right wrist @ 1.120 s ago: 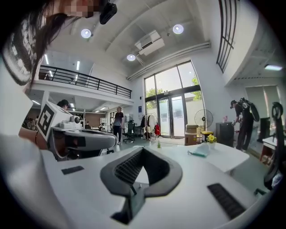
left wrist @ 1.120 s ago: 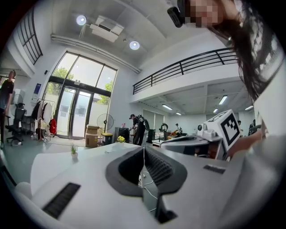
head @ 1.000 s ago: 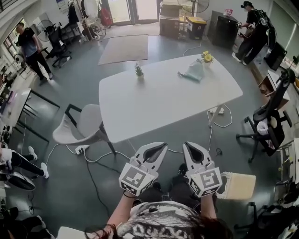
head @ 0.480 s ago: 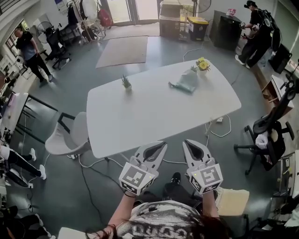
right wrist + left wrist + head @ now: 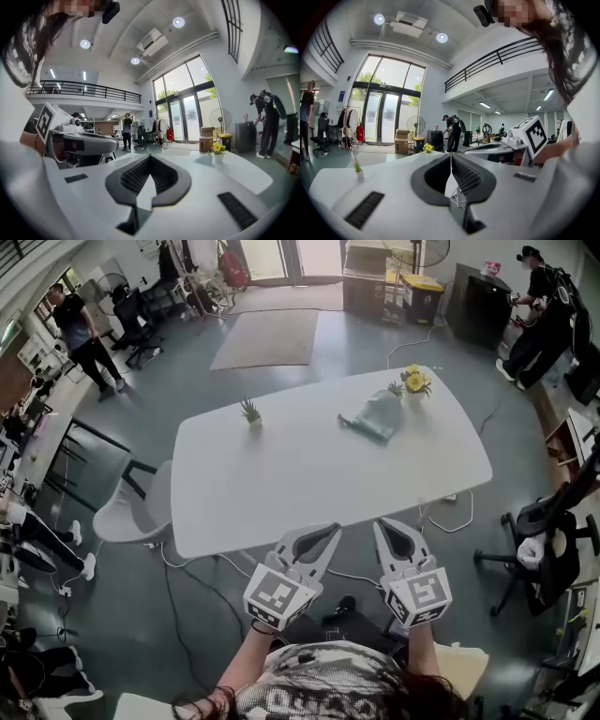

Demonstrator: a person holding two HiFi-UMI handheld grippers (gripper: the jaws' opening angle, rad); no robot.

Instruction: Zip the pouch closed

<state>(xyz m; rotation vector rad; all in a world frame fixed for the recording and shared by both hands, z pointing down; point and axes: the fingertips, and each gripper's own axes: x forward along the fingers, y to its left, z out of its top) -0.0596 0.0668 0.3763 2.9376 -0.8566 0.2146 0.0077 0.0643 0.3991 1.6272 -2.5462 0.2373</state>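
So the big white bench (image 5: 281, 474) fills the middle of the head view, and the pouch (image 5: 373, 415), a pale teal thing, sits way over on the far side of it, right half, just beside a little pot of yellow flowers (image 5: 415, 382). As far as I can tell its long axis runs slanted across the view, not pointing at me. Both claws hang off the near edge, so pretty much the whole depth of the bench lies between them and the pouch. The right claw (image 5: 386, 524) is the nearer one, with the pouch almost dead ahead of it; from the left claw (image 5: 330, 531) it lies ahead and off to the right. Both claws are pinched fully together, ridged pads meeting at the tips, with nothing between them and touching nothing. My guess: next up is a long reach forward.
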